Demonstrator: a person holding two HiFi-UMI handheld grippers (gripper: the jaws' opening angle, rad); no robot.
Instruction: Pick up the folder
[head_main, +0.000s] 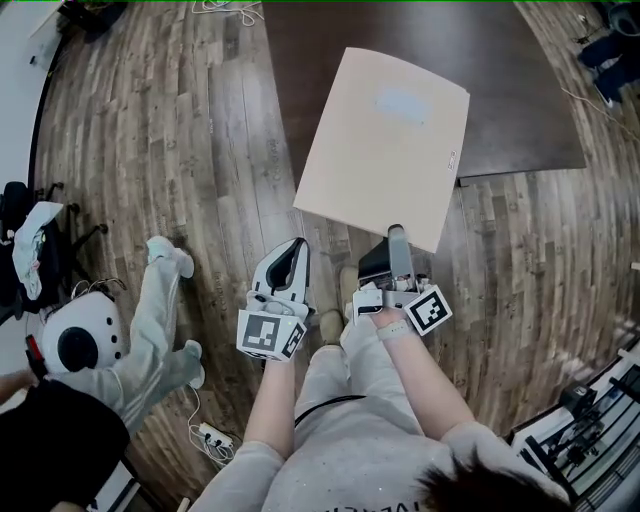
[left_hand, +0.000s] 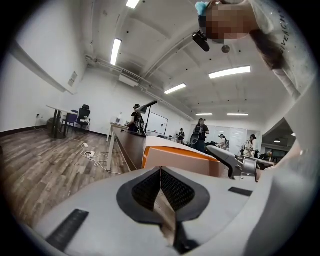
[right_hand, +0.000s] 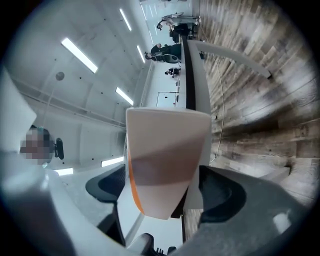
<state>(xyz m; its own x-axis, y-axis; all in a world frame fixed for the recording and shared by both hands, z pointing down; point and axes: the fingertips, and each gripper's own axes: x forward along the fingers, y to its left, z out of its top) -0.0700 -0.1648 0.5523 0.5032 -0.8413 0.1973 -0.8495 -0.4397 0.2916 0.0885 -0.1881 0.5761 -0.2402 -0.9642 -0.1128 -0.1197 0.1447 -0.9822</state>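
The beige folder lies tilted over the front edge of the dark table, its near corner sticking out over the floor. My right gripper is at that near edge. In the right gripper view the folder, with an orange inner edge, stands between the wide-apart jaws of the right gripper, and a gap shows beside the left pad. My left gripper is to the left of the folder, apart from it, its jaws together. In the left gripper view the folder shows ahead of the left gripper.
A white figure lies on the wooden floor at the left, with a power strip near it and a chair beyond. Equipment stands at the bottom right. Several people stand far off by desks.
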